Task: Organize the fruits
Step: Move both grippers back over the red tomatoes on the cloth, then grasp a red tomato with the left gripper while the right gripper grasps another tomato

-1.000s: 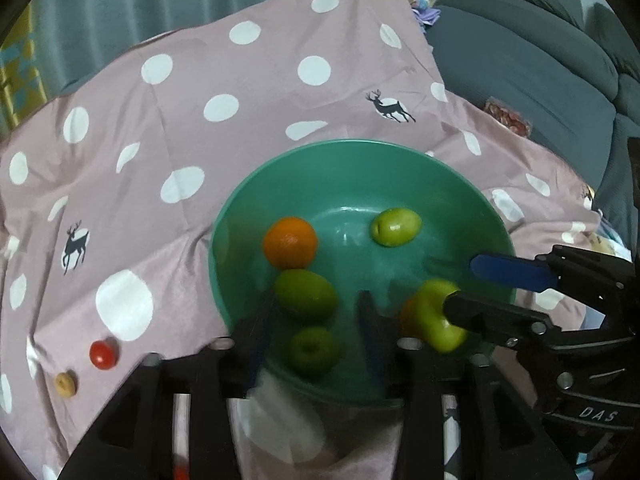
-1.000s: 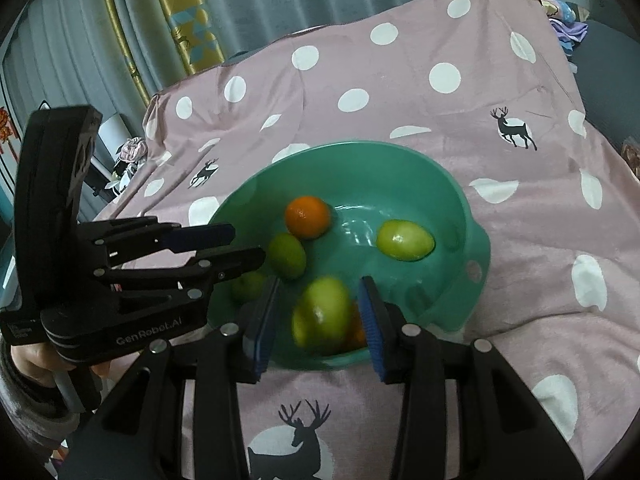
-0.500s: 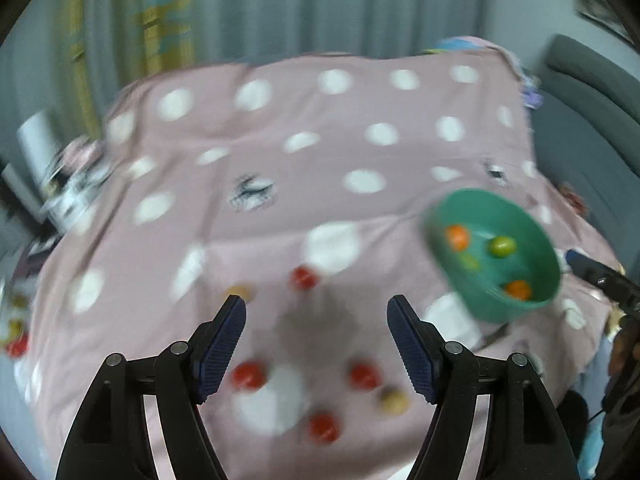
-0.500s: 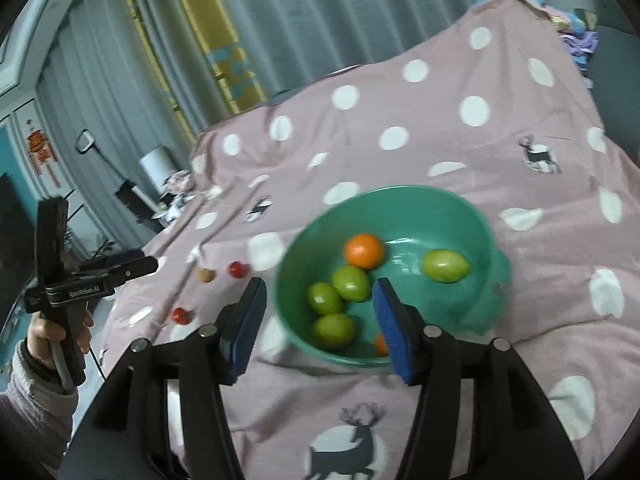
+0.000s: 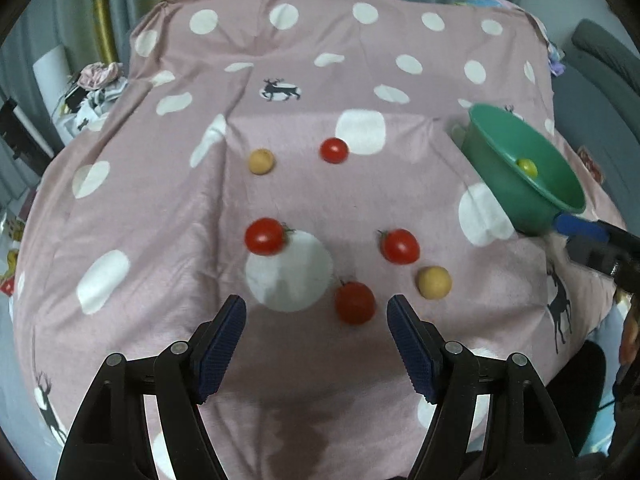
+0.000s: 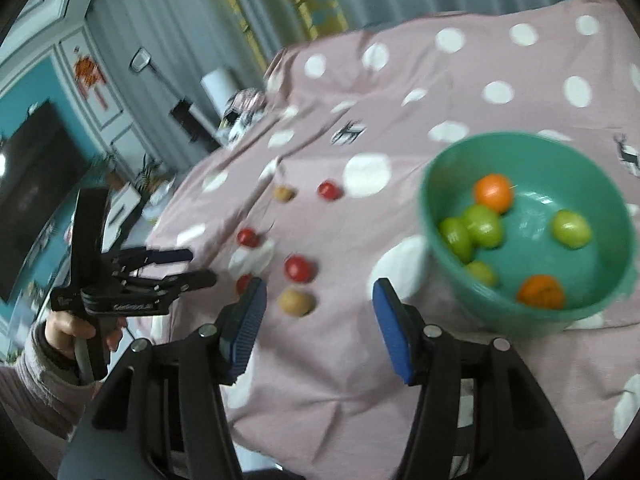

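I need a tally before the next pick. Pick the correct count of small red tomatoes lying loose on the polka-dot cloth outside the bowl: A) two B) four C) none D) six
B: the left wrist view shows four red tomatoes on the pink polka-dot cloth, plus two tan fruits, all outside the green bowl.

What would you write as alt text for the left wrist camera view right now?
The open left claw hovers over a pink polka-dot cloth scattered with four red tomatoes, the nearest just ahead of its fingers, and two small tan fruits. A green bowl sits at the right edge.
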Action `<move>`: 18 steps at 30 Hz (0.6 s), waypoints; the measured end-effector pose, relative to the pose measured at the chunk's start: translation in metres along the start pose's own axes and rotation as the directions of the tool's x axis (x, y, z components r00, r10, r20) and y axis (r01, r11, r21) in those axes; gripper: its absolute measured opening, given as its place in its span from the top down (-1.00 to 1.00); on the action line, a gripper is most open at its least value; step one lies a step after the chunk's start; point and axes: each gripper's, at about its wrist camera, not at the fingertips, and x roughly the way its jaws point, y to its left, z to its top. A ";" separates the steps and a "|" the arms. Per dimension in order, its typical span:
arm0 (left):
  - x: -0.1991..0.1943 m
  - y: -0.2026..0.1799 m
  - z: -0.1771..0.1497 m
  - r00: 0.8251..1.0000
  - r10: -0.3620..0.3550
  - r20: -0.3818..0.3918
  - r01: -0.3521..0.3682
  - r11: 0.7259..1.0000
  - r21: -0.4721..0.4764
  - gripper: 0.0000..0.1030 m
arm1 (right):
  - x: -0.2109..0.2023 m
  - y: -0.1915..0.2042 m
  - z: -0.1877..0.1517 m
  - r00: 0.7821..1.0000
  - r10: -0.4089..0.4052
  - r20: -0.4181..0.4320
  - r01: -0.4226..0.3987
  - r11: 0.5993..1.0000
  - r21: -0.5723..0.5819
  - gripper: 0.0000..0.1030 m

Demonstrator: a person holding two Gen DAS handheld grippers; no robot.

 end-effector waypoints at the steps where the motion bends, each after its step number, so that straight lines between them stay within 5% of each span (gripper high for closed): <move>1: 0.001 -0.002 -0.001 1.000 -0.003 0.000 0.003 1.000 0.007 -0.42 | 0.004 0.002 -0.002 1.000 0.005 -0.013 -0.005 1.000 -0.007 -0.10; 12: 0.031 -0.007 -0.005 0.999 -0.016 -0.046 0.016 1.000 -0.003 -0.37 | 0.069 0.015 0.002 0.991 0.044 -0.129 -0.047 0.999 -0.016 0.01; 18: 0.036 -0.007 -0.004 0.999 -0.029 -0.040 0.030 0.999 0.016 -0.02 | 0.093 0.012 0.009 0.987 0.028 -0.161 -0.029 1.000 -0.004 0.12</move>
